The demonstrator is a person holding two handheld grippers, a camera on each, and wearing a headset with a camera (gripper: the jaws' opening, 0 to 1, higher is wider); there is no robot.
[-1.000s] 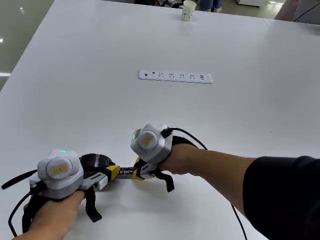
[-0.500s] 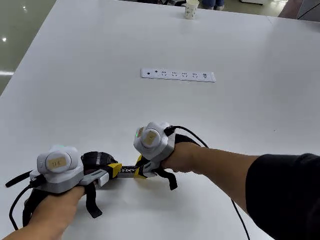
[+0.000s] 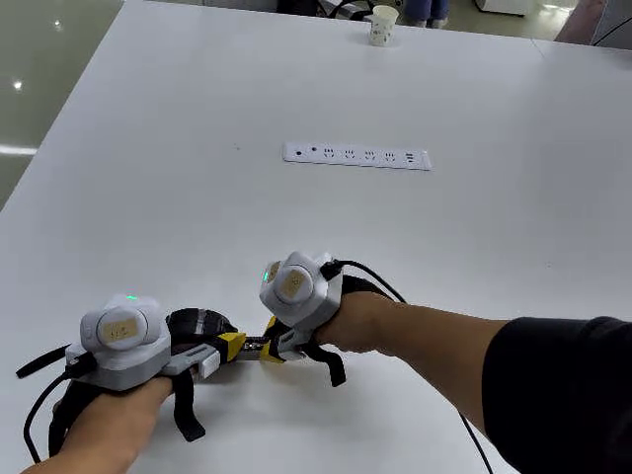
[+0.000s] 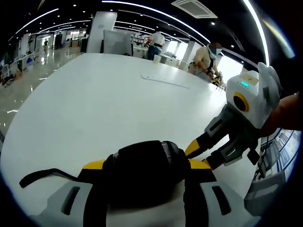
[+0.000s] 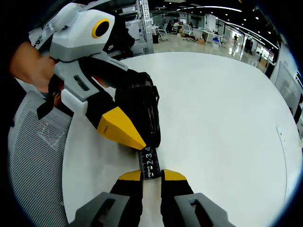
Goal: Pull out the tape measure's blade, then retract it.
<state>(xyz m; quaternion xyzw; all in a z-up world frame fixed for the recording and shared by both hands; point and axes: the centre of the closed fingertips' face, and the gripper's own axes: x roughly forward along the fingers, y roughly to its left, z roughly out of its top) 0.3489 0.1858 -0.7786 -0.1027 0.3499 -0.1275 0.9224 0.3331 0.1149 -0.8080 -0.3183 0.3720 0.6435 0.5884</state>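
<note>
The black tape measure case (image 3: 197, 324) lies on the white table (image 3: 296, 227), held between the yellow-tipped jaws of my left gripper (image 3: 229, 343). The left gripper view has the case (image 4: 144, 170) wedged in the left gripper (image 4: 147, 165). A short stretch of blade (image 5: 149, 163) with printed numbers runs out of the case (image 5: 139, 111). My right gripper (image 5: 150, 176) is shut on the blade's end. In the head view the right gripper (image 3: 267, 348) sits just right of the left one, with the blade (image 3: 251, 346) bridging the small gap.
A white power strip (image 3: 356, 156) lies mid-table and a paper cup (image 3: 382, 26) stands at the far edge. The table's left edge drops to a shiny floor. Black cables trail from both grippers near the front. People stand beyond the table in the left gripper view.
The gap between the two grippers looks slightly narrower, with less blade showing. The head camera has shifted a little.
</note>
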